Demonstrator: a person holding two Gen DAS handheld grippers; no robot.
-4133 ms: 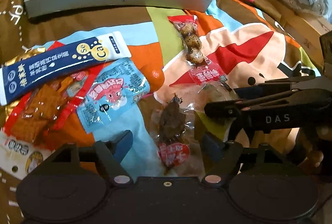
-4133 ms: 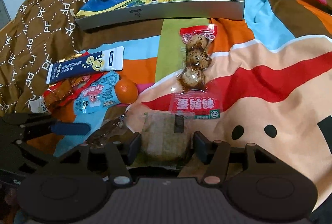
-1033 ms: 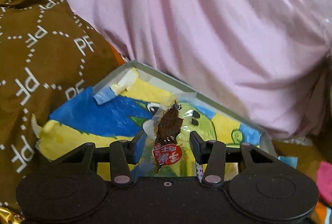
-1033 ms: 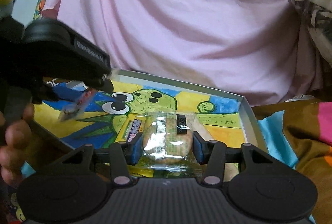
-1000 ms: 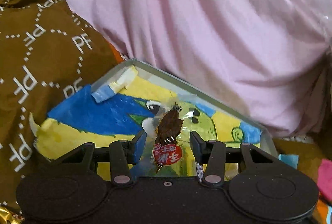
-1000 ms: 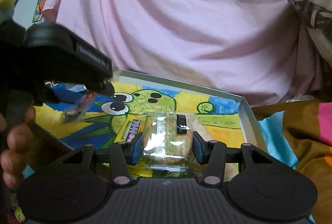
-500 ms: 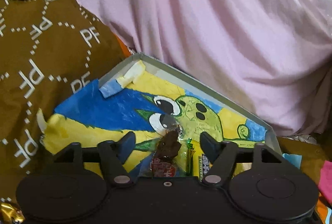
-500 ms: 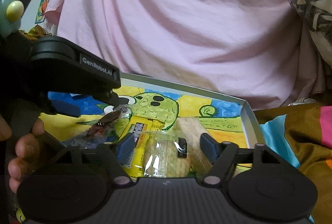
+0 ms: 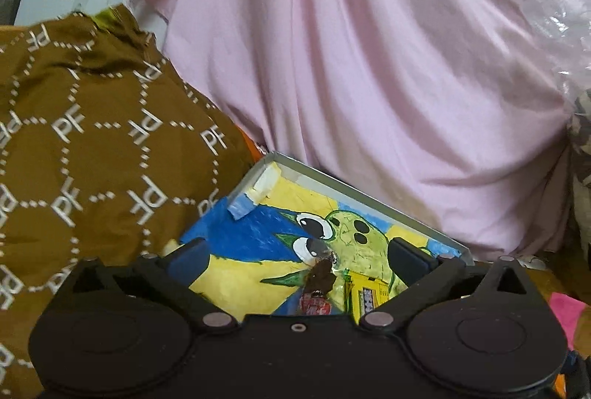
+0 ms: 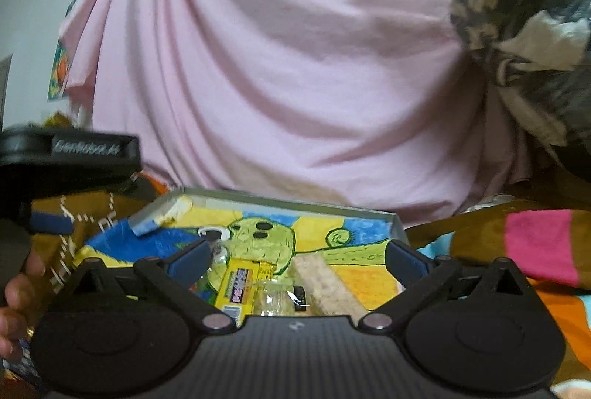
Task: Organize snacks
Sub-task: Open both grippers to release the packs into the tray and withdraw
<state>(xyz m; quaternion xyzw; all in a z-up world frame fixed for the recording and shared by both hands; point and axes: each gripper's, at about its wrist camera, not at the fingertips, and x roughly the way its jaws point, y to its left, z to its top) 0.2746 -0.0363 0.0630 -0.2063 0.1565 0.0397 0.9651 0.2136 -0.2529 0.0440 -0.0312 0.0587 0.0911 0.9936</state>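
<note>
Both grippers hang over the tray (image 9: 369,194), fingers spread wide and grasping nothing: left gripper (image 9: 299,260), right gripper (image 10: 297,260). Dark snack (image 9: 319,279) lies in the tray beside a yellow bar (image 10: 238,288); clear packet (image 10: 277,299) rests against a pale bar (image 10: 325,282).

A home bedroom: patterned bedding (image 9: 92,148) and pink sheet (image 9: 369,85).
</note>
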